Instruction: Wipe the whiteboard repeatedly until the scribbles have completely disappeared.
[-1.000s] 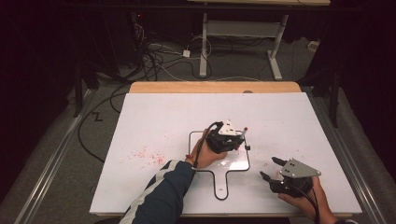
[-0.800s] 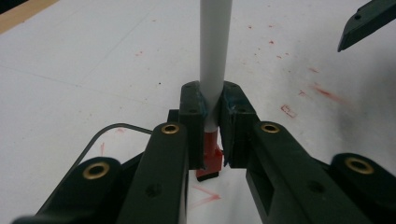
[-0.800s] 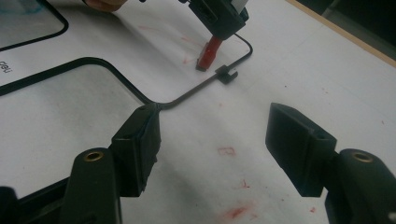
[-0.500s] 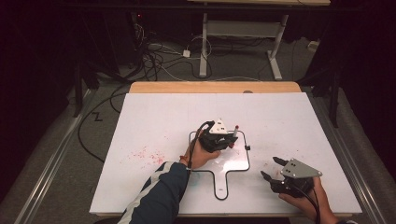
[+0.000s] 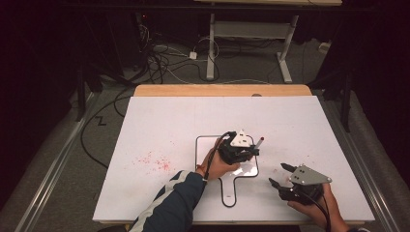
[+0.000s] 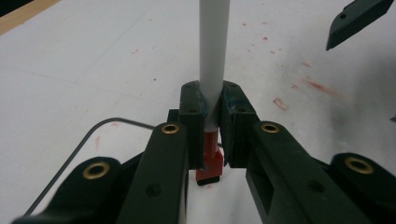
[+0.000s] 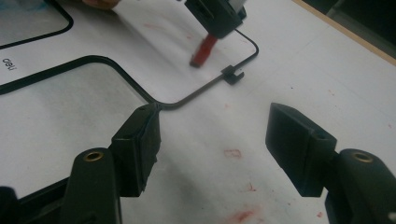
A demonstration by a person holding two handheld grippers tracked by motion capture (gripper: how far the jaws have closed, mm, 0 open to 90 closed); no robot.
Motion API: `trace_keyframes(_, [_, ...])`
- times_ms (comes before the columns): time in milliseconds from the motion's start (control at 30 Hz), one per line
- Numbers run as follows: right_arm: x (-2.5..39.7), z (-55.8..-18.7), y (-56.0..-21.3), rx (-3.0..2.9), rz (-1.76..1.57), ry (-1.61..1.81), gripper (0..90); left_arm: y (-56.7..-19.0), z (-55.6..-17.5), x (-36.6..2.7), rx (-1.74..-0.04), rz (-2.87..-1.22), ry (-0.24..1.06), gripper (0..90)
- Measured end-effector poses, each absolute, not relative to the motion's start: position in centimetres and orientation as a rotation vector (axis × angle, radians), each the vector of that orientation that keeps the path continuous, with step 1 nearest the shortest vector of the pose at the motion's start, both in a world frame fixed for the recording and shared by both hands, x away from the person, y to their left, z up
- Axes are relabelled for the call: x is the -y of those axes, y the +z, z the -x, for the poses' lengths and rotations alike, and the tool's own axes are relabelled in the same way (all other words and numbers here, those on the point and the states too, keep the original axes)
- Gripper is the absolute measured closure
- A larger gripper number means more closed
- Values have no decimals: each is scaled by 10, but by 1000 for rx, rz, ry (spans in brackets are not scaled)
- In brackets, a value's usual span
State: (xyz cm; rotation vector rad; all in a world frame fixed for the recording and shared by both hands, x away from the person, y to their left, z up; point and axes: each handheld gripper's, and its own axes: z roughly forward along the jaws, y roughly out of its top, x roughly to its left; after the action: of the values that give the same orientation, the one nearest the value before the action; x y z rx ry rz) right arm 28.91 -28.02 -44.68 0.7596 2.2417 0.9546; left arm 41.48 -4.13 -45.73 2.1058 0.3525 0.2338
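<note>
A small whiteboard [image 5: 197, 147] with a black rim and a handle lies flat on the white table. My left gripper [image 5: 250, 151] hovers over its right part, shut on a marker [image 6: 214, 56] with a white barrel. The marker's red end [image 6: 208, 162] points down at the board, close to or touching it; the red end [image 7: 202, 51] also shows in the right gripper view. The board's rim [image 7: 187, 100] curves just ahead of my right gripper [image 7: 219, 140]. That right gripper [image 5: 279, 174] rests open on the table to the board's right, holding nothing.
Red ink smudges [image 5: 154, 162] mark the table left of the board, and more smudges [image 7: 240, 215] lie under the right gripper. A wooden strip [image 5: 222, 90] edges the far side of the table. Cables [image 5: 164, 63] and desk legs lie on the floor beyond.
The left gripper with the marker shifted a little left over the board, then back right. The right gripper has barely moved.
</note>
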Motion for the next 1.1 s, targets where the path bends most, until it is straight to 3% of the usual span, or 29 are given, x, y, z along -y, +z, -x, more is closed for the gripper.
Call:
trace_keyframes(200, [284,-289,-444,-2218,-767,955,364,-460,-424,20,-423,-2071,202,791])
trace_keyframes(500, [279,-290,-446,-2240,-753,951,364,-458,-401,63,-250,-2118,189,791])
trace_keyframes(1100, [280,-289,-446,-2239,-749,946,364,-461,-437,20,-426,-2077,224,791])
